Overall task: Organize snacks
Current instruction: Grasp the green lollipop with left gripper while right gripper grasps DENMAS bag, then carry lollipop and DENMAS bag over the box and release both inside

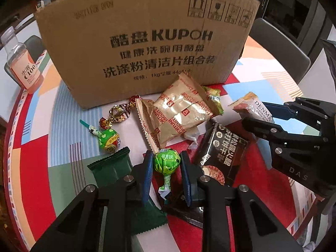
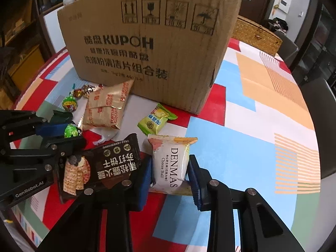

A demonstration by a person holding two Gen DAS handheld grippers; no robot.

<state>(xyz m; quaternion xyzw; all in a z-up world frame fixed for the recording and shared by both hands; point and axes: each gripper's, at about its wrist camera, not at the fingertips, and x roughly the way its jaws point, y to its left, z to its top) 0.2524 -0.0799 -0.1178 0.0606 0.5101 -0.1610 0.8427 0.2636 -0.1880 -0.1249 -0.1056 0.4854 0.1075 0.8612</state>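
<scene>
A green lollipop lies on the patterned table with its wrapper tail towards me. My left gripper is shut on its head, a blue pad on each side. In the right wrist view a white DENMAS cheese ball packet stands between the blue pads of my right gripper, which is shut on it. A black cracker packet lies between the two grippers. Behind it are gold fortune biscuit packets, a second lollipop and a gold wrapped candy.
A tall cardboard box stands at the back of the table. A dark green packet lies under my left finger. A yellow-green packet sits near the box. A drink bottle stands far left, a woven basket far right.
</scene>
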